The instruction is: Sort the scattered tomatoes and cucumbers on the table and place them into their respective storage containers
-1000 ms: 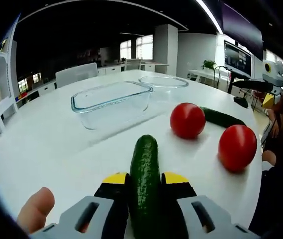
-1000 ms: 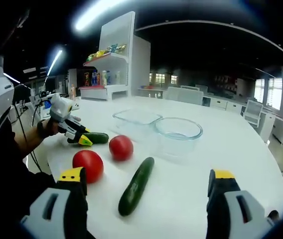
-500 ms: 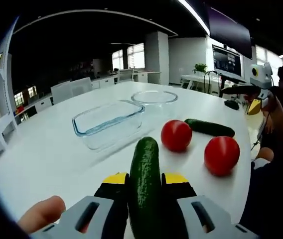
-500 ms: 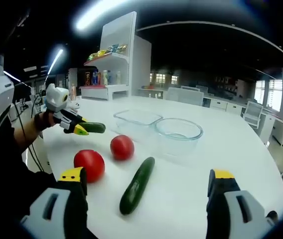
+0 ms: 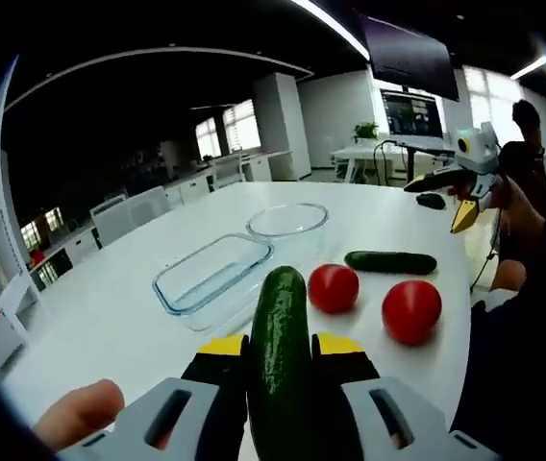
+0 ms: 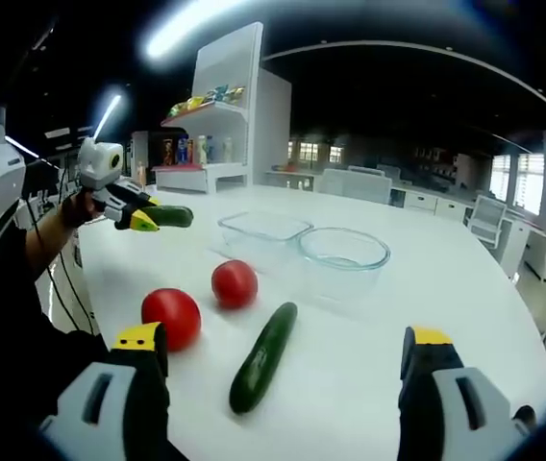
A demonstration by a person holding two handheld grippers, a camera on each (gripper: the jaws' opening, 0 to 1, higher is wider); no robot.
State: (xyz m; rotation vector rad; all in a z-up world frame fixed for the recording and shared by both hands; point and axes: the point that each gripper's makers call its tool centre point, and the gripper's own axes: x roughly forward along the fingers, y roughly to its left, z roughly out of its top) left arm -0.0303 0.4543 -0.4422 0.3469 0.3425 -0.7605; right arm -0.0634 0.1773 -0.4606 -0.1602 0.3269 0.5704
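A dark green cucumber (image 5: 278, 355) is clamped lengthwise between the yellow-tipped jaws of the left tool (image 5: 279, 357), held in the air above the white surface (image 5: 100, 317). Seen from the right gripper view, this cucumber sticks out sideways from the raised left tool, well clear of the surface.

Nothing has been sorted yet, as far as can be judged: both containers look empty. The rectangular glass dish (image 5: 213, 275) sits ahead of the held cucumber, and a round glass bowl (image 5: 286, 220) stands just beyond it (which container is meant for which vegetable cannot be told).

Left on the surface are two red tomatoes, one nearer the dish (image 5: 334, 288) and one nearer the surface's edge (image 5: 411, 311), with a second cucumber (image 5: 390, 261) lying just behind them. So one item is in hand and three wait to be picked up.

The right tool (image 6: 283, 360) holds nothing, its jaws spread wide apart, hovering near the second cucumber. A person's thumb (image 5: 76, 415) shows beside the left tool.
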